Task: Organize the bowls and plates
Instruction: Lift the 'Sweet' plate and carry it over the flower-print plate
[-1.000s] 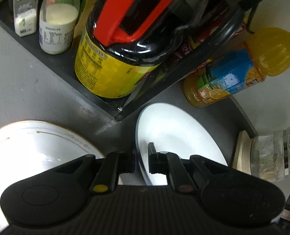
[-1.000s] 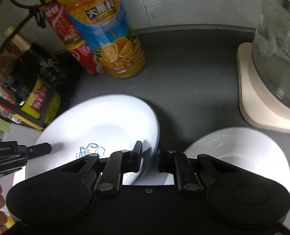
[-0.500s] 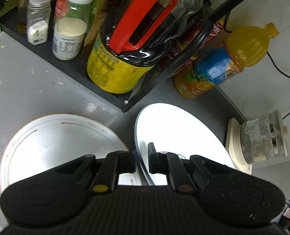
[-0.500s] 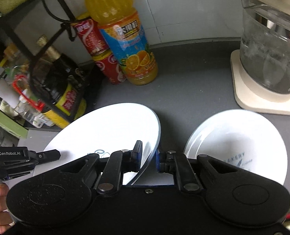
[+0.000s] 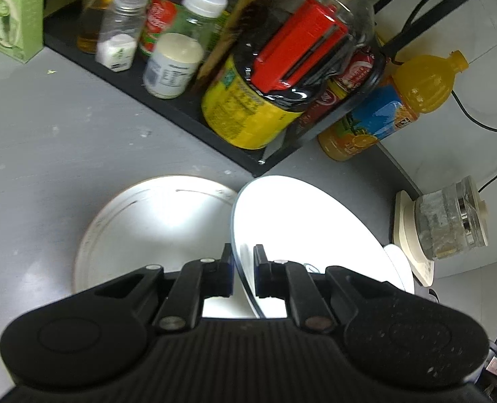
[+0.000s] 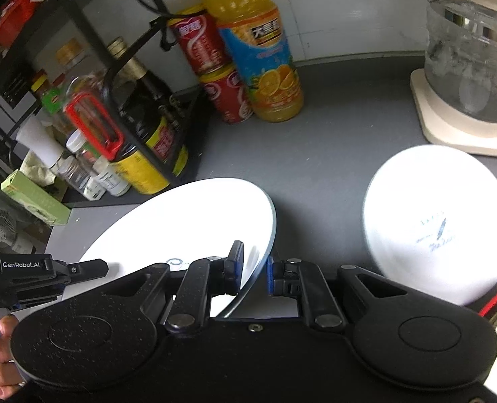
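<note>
Left tongs point(image 5: 242, 270) and right tongs point(image 6: 253, 268) each pinched the tilted white plate's point(image 6: 194, 221) rim above the bench point(image 6: 322, 154).

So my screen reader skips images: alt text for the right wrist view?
The right gripper clamps a white plate's rim above a grey counter, the left gripper at its far edge. A white bowl lies right; bottles behind.

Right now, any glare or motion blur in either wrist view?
Left wrist view: the held white plate and the rimmed plate on the counter are blown out by glare; the jars on the rack look smeared. Right wrist view: the bowl on the counter has blurred edges; the held plate is bright but readable.
</note>
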Available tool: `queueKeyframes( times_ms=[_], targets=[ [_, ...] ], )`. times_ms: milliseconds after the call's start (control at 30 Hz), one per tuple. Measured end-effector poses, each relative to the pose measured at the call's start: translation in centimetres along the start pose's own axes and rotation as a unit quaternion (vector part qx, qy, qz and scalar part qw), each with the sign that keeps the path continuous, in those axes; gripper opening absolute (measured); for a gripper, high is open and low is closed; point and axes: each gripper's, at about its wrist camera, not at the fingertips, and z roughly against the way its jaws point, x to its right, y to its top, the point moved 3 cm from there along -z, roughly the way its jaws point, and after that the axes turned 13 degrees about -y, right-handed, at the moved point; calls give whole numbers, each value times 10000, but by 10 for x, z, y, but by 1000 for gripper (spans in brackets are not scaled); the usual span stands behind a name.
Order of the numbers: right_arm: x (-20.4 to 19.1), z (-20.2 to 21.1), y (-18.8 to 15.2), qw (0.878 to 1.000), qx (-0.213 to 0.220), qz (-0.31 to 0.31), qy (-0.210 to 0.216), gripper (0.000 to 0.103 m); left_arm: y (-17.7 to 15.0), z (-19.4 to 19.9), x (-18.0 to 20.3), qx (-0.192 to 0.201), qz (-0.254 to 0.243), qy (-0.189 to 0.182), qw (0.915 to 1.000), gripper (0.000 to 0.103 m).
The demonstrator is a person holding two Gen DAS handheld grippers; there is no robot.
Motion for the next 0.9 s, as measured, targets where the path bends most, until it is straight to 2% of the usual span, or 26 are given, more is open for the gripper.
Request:
queueKeyframes(
  times_ms=[600, 900],
  targets=[
    [-37, 10, -48, 9998, 36, 68, -174, 13, -25, 26, -49, -150, 73, -12, 9999, 9],
    [-52, 6, -55, 9992, 53, 267, -294, 13, -33, 22, -67, -269, 180, 195, 9993, 9]
  ],
)
